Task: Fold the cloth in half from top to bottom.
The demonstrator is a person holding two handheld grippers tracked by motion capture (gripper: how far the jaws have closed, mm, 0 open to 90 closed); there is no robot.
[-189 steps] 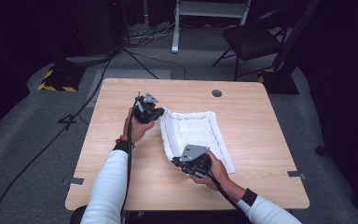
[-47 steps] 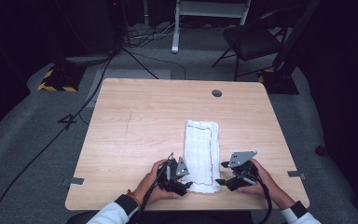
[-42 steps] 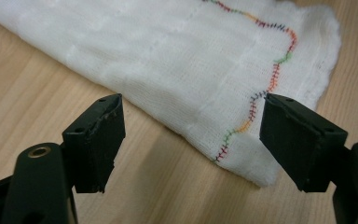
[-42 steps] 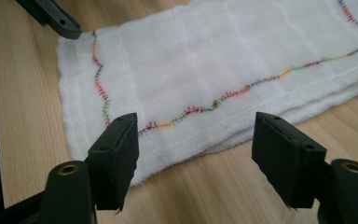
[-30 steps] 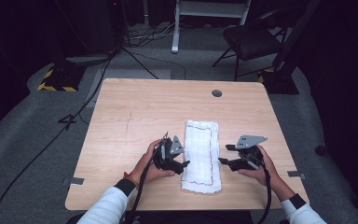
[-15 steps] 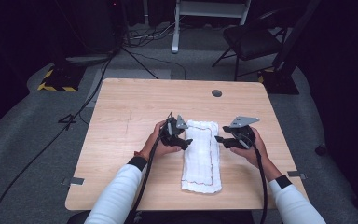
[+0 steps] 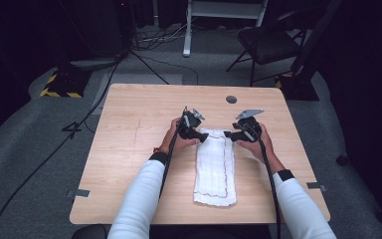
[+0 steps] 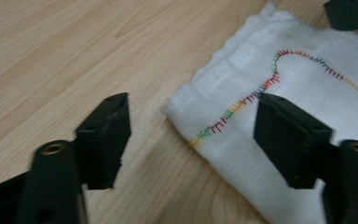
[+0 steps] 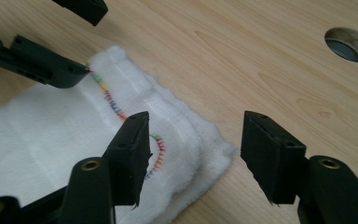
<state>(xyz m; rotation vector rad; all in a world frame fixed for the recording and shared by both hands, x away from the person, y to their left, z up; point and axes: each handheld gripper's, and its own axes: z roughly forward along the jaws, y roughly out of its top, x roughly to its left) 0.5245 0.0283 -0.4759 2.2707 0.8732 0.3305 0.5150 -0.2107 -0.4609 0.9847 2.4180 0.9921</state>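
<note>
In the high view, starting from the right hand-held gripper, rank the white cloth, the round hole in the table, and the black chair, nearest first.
From the right hand-held gripper:
1. White cloth, its far corner right at the jaws.
2. Round hole, farther back on the table.
3. Black chair, on the floor beyond the table's far edge.

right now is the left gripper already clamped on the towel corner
No: in the left gripper view the left gripper has its jaws spread wide, straddling the corner of the white towel without pinching it.
</note>
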